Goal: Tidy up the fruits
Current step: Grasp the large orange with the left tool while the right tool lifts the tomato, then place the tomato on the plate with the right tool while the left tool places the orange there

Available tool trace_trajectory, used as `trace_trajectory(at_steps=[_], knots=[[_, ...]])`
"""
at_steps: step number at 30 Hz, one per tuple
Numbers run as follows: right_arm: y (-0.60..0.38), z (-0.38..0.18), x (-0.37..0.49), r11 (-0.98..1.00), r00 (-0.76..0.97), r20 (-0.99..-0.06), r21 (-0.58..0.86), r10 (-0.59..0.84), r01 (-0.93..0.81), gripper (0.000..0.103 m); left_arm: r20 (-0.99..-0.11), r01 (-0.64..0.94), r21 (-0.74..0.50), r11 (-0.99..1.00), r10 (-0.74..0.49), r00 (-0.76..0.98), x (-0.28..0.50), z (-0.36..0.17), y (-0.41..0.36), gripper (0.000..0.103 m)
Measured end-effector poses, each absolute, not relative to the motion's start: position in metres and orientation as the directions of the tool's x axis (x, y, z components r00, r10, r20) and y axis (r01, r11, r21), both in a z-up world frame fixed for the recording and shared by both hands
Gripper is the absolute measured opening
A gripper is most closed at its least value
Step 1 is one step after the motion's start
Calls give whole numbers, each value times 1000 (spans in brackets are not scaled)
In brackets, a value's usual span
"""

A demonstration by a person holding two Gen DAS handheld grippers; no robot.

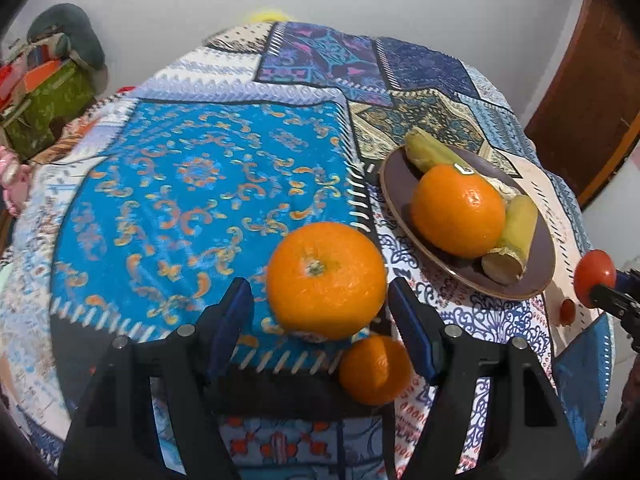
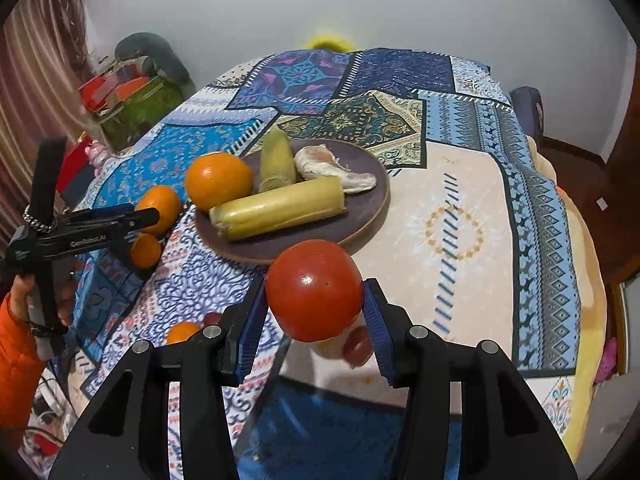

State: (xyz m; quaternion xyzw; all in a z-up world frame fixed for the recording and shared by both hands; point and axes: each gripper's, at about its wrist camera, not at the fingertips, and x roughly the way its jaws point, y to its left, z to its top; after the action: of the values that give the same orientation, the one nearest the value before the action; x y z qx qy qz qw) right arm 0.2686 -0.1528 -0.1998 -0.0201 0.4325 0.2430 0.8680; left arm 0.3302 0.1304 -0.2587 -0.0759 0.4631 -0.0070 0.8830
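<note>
An orange (image 1: 326,280) sits between the left gripper's (image 1: 320,320) spread jaws. The right gripper's (image 2: 316,320) jaws pinch a tomato (image 2: 314,290) near the plate (image 2: 372,208).

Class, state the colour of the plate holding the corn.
Dark brown plate with a lighter rim; best in the right wrist view.

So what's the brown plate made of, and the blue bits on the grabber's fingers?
The plate looks like glazed ceramic or maybe plastic: a smooth, matte brown face with a paler rim. It's hard to be sure. The blue pads on the right gripper look like ribbed rubber, with fine grooves showing, set on hard black plastic fingers.
</note>
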Motion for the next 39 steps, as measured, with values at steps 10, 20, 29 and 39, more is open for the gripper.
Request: trace_trajectory(at_steps=[10,20,29,39], knots=[[-156,-211,282,885,500,-771,172,395,-433,45,-818,-50,-121,991,-72,571,333,-262,126,64],[-162,-191,284,886,537,-742,168,402,-432,45,-774,-1,-128,992,-99,626,318,-222,112,64],[-169,-167,293,894,592,-704,142,393,-425,45,-708,87,-117,989,-144,691,325,-179,75,64],[-168,-164,308,895,621,-681,118,388,-430,45,-714,186,-110,976,-207,668,353,-184,22,64]])
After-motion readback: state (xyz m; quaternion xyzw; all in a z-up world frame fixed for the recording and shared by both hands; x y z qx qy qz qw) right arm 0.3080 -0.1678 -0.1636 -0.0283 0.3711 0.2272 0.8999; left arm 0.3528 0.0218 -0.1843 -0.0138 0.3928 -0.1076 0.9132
